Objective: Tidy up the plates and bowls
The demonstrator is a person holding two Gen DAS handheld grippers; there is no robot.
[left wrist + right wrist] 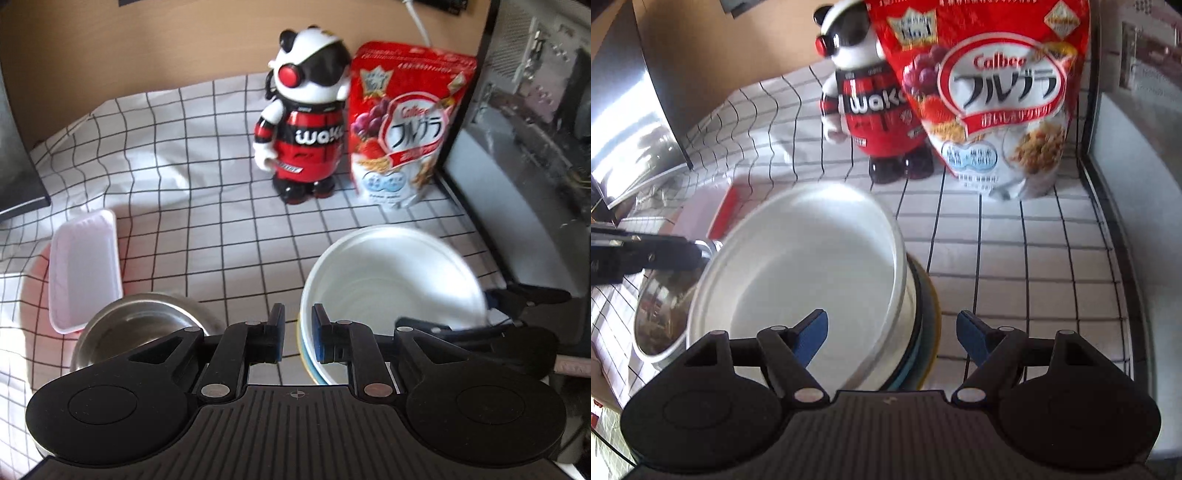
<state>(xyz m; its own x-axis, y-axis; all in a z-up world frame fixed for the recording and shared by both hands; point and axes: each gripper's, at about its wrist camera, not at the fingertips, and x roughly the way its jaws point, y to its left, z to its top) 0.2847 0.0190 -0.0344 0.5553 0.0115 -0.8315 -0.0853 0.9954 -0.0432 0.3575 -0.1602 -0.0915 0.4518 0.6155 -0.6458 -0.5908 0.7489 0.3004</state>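
A white bowl [395, 280] sits on top of a stack of bowls with blue and yellow rims [925, 325] on the checked cloth. A steel bowl [144, 325] stands just left of the stack, also in the right wrist view [661, 314]. My left gripper [298, 332] has its jaws close together around the white bowl's left rim; contact is unclear. My right gripper [892, 332] is open, its fingers on either side of the stack's near right rim. The right gripper also shows in the left wrist view [517, 314].
A white rectangular tray [83, 266] lies on a pink plate [33, 280] at the left. A panda figure [303, 125] and a red cereal bag [406, 122] stand behind. A computer case [524, 147] borders the right, a dark monitor [18, 155] the left.
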